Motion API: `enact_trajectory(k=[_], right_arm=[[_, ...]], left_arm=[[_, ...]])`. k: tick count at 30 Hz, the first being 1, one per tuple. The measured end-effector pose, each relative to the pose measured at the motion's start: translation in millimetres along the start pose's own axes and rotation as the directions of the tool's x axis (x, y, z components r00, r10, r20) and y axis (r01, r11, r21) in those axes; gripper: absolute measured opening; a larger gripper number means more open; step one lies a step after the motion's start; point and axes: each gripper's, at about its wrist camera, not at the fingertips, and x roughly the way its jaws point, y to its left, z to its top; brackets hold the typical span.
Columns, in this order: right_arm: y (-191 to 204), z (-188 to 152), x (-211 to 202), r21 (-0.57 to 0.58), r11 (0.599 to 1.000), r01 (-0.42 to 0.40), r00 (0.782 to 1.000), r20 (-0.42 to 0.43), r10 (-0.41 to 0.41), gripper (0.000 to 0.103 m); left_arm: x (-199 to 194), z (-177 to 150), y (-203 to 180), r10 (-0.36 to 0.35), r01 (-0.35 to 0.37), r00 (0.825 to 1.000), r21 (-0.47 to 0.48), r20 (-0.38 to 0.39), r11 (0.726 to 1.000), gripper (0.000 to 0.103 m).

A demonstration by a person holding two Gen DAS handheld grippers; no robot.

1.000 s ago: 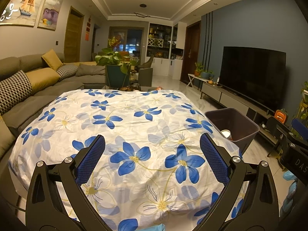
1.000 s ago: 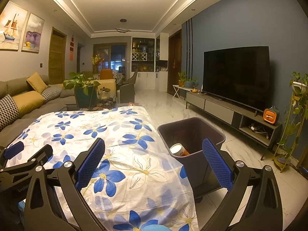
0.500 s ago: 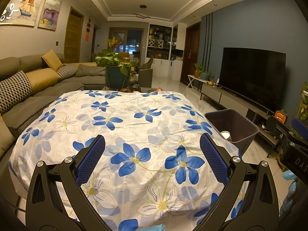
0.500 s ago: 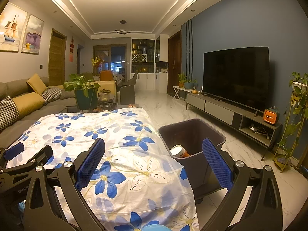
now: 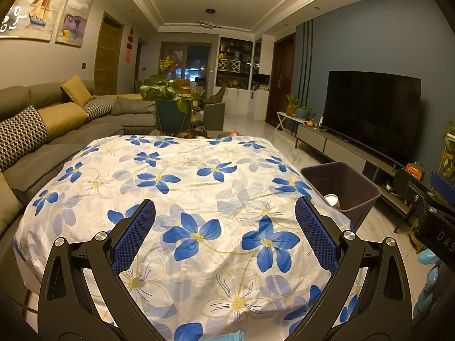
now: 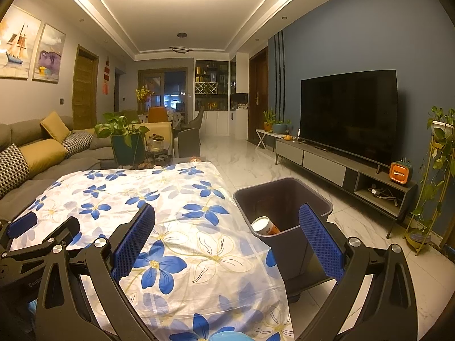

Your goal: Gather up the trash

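i'm seeing the left tongs [image 5: 224, 221] spread wide, gripping nothing, hovering over the near end of the counter [image 5: 182, 176], which is wearing a white cloth with blue flowers. the right tongs [image 6: 227, 224] are also splayed and empty, sitting over the counter's right edge, with the right pad [image 6: 321, 244] overlapping the bin in view. the dark trash bin [image 6: 287, 244] is standing on the tiled floor [image 6: 256, 167] just beside the counter's right side. a cylindrical can [image 6: 264, 225] with a pale end and orange body is lying tilted inside the bin against its near wall; the left wrist view is showing only its pale end. i'm not spotting other trash on the cloth. a grey sofa [image 5: 51, 130] is running along the left, a tv [image 6: 348, 113] on its low stand is sitting on the right.
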Motion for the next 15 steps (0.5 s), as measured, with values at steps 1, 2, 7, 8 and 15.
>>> enact_trajectory(k=[1,2,7,8,15], right_arm=[[-0.4,-0.2,-0.3,0.000,1.000,0.000,1.000,0.000,0.000,0.097],[-0.3,0.6,0.4,0.002,1.000,0.000,1.000,0.000,0.000,0.097],[-0.4,-0.5,-0.3,0.001,1.000,-0.001,1.000,0.001,0.001,0.097],[-0.1,0.2,0.2,0.001,1.000,-0.002,1.000,0.002,0.002,0.097],[-0.4,0.6,-0.4,0.000,1.000,0.000,1.000,0.003,0.000,0.097]], left_arm=[[-0.3,0.2,-0.2,0.000,0.000,1.000,0.000,0.000,1.000,0.097],[0.0,-0.1,0.1,0.000,0.000,1.000,0.000,0.000,1.000,0.097],[-0.7,0.1,-0.4,-0.001,0.001,1.000,-0.001,0.001,1.000,0.097],[-0.5,0.1,-0.5,-0.002,0.002,1.000,0.000,0.001,1.000,0.097],[-0.3,-0.8,0.2,-0.001,0.001,1.000,0.000,0.001,1.000,0.097]])
